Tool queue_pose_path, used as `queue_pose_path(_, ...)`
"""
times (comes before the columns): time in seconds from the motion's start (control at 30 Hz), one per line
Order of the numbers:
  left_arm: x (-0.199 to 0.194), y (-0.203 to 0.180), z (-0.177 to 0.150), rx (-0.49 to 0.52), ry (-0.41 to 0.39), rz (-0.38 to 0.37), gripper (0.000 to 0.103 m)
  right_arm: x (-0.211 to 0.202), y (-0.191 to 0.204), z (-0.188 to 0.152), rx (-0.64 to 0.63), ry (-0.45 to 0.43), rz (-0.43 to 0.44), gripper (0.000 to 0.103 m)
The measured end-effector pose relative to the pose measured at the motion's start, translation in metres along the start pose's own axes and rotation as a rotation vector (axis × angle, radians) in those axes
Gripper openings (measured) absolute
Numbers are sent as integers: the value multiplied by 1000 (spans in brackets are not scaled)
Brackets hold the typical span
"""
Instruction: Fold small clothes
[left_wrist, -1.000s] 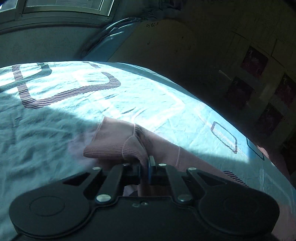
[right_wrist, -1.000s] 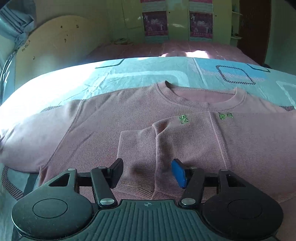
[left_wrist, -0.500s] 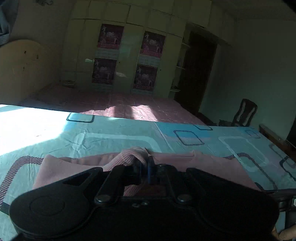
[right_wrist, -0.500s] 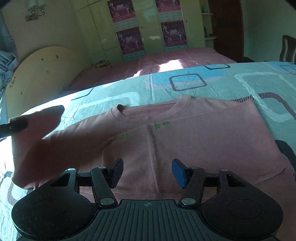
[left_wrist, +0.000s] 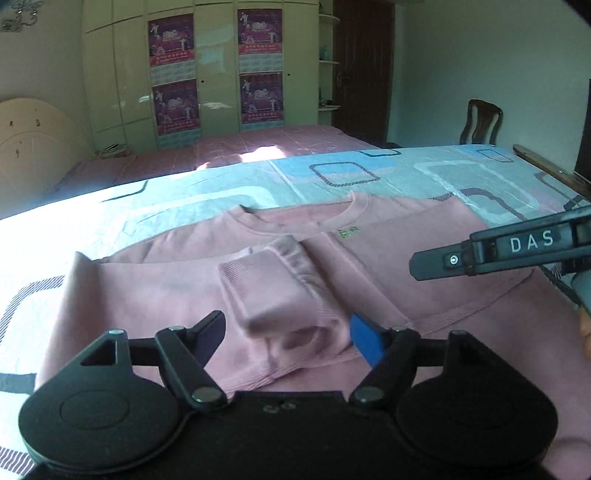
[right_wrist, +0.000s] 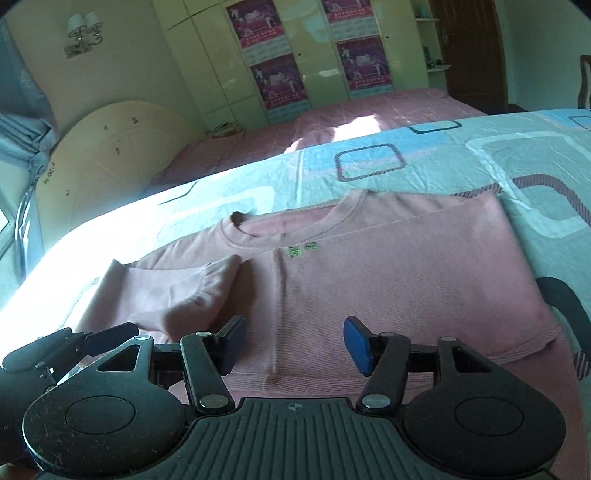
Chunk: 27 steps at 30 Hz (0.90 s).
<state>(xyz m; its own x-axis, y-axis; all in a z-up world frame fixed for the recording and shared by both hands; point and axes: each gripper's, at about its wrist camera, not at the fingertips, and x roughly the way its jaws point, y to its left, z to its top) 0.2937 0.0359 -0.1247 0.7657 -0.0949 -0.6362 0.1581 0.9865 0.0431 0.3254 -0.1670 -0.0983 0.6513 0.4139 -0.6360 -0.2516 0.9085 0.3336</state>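
On the bed (left_wrist: 424, 173), a pink sweater (left_wrist: 388, 266) lies flat, its sleeve (left_wrist: 280, 288) folded inward between the left claw (left_wrist: 288, 332), just opened to release it; the right claw (right_wrist: 291, 345) hovers apart, empty.

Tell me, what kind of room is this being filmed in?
Most likely a home bedroom. A pink sweatshirt lies on a bed's patterned sheet, a second bed with a rounded headboard stands behind, and a tall wardrobe with posters lines the far wall.
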Motion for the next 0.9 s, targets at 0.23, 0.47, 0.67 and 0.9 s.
queue_pose_path(0.23,-31,75,-29,-113,57,248,73,35,57,-13,-192,61,66,59)
queue_pose_path(0.47,-27,111,-52,-163,109,350,66,72,75,-24,-296,92,-32,58)
queue_pose_path(0.67,5,108,-33,-152,70,353,54,74,73,-9,-239,68,-2,20)
queue_pose_path(0.9,10,100,-34,-96,45,351,12,23,11,21,0,-71,-76,14)
